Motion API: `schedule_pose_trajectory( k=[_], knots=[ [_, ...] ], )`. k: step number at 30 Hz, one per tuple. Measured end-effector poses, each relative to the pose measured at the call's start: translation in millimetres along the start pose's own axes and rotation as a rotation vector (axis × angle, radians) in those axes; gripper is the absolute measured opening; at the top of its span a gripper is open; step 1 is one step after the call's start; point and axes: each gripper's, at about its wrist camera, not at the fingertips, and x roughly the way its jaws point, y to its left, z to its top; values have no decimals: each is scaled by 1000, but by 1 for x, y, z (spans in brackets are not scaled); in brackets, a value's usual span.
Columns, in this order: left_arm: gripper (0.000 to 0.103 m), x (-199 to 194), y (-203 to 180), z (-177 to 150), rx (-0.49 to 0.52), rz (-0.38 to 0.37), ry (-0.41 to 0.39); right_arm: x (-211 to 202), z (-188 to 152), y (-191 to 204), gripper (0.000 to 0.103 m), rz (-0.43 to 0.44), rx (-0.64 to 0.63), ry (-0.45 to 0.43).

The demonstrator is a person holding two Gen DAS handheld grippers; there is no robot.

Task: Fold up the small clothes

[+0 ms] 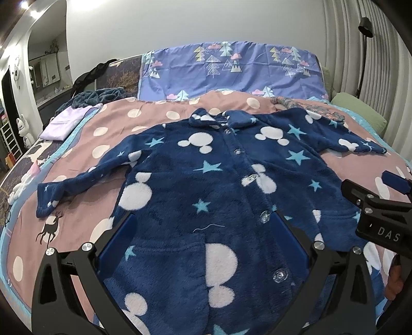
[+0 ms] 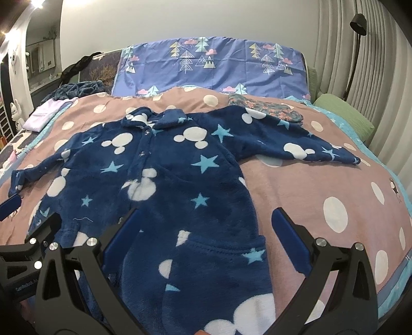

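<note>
A small navy fleece jacket [image 1: 211,180] with white mouse heads and light blue stars lies flat and buttoned on the bed, collar far, both sleeves spread out. It also shows in the right wrist view [image 2: 180,185]. My left gripper [image 1: 203,232] is open and empty, hovering over the jacket's lower front. My right gripper [image 2: 206,229] is open and empty over the jacket's lower right side. The right gripper also shows at the right edge of the left wrist view [image 1: 381,206].
The jacket lies on a pink polka-dot blanket [image 2: 322,180]. A purple tree-print pillow [image 1: 231,67] stands at the headboard. A folded lilac cloth [image 1: 64,123] lies far left, a floral garment [image 2: 265,108] behind the right sleeve, a green pillow [image 2: 345,116] and a floor lamp [image 2: 358,23] at right.
</note>
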Motion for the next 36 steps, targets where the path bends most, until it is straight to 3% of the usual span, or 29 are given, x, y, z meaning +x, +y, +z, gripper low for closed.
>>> schedule_pose_trajectory(
  k=[10, 25, 36],
  knots=[
    [102, 5, 21, -5, -61, 41, 26, -3, 0, 16, 101, 8, -36, -19],
    [102, 7, 41, -10, -92, 38, 31, -9, 2, 37, 101, 24, -61, -45],
    [102, 10, 66, -13, -156, -25, 44, -12, 7, 52, 101, 20, -85, -74]
  ],
)
